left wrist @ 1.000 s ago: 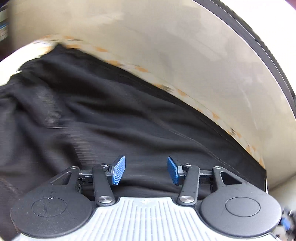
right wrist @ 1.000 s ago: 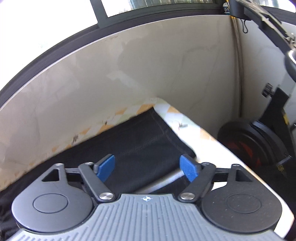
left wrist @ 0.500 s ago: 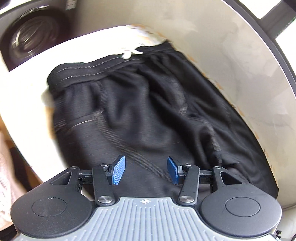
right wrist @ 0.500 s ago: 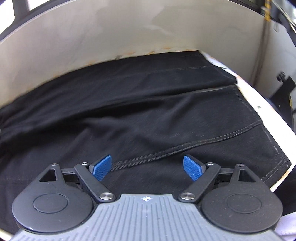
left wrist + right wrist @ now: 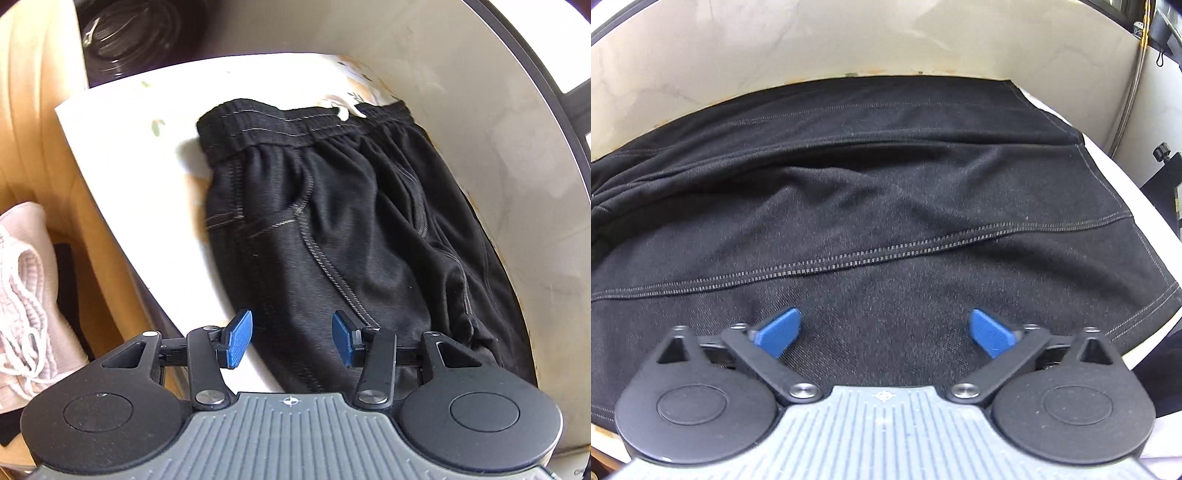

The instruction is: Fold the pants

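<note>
Black pants (image 5: 343, 221) with grey stitching lie on a white table (image 5: 147, 155), waistband (image 5: 295, 125) at the far end, one long side against the wall. My left gripper (image 5: 291, 338) is open and empty, above the near edge of the pants at the hip. In the right wrist view the pant legs (image 5: 886, 206) lie spread out, one leg overlapping the other, hems (image 5: 1145, 240) at the right. My right gripper (image 5: 886, 332) is open and empty, just over the near leg.
A beige wall (image 5: 498, 147) runs along the far side of the table. A pink knitted garment (image 5: 26, 295) lies on a wooden surface to the left, below the table edge. A dark round appliance (image 5: 133, 33) stands beyond the table's end. Dark equipment (image 5: 1160, 173) stands at the right.
Both grippers have pulled back and turned: the left view has swung to show the waistband and table end, the right view has dropped toward the legs. Both stay open.
</note>
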The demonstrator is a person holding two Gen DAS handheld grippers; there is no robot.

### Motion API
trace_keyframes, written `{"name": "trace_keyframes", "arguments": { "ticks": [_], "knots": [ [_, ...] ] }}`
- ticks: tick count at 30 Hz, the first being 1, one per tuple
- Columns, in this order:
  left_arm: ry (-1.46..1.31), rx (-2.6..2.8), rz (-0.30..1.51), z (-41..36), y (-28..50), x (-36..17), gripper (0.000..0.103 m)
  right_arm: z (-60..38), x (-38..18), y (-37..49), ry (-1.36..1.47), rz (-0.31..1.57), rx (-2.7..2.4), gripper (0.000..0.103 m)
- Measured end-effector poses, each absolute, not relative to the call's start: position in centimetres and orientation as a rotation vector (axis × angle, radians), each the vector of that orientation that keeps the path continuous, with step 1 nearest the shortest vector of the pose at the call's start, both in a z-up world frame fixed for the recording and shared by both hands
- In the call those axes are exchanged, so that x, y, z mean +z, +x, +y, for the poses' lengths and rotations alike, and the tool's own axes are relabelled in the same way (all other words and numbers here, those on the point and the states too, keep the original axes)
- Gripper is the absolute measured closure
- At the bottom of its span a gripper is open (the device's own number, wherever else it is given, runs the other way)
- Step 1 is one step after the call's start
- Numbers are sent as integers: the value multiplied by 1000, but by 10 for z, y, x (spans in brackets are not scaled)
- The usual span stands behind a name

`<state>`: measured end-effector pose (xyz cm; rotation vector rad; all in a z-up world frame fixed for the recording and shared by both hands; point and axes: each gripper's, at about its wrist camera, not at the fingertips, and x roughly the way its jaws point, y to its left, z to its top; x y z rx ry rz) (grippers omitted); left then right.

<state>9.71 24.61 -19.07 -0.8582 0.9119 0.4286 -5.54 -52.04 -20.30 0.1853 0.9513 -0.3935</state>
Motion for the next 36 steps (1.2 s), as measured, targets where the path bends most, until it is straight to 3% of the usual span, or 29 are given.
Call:
{"name": "trace_keyframes", "arguments": {
  "ticks": [17,29,32,34,36],
  "knots": [
    [-1059,400,846,244,106,-224,55,-519,-201,-52,182,955,-384,0],
    [-934,405,790,224,123,-225,55,-516,-204,-52,177,925,-383,0],
    [-929,445,785,231,129,-224,65,-517,-204,-54,170,910,-365,0],
    [-884,457,820,232,133,-223,79,-518,-205,-58,163,895,-342,0],
    [-814,442,839,228,136,-221,81,-519,-205,-63,166,883,-326,0]
  ]
}}
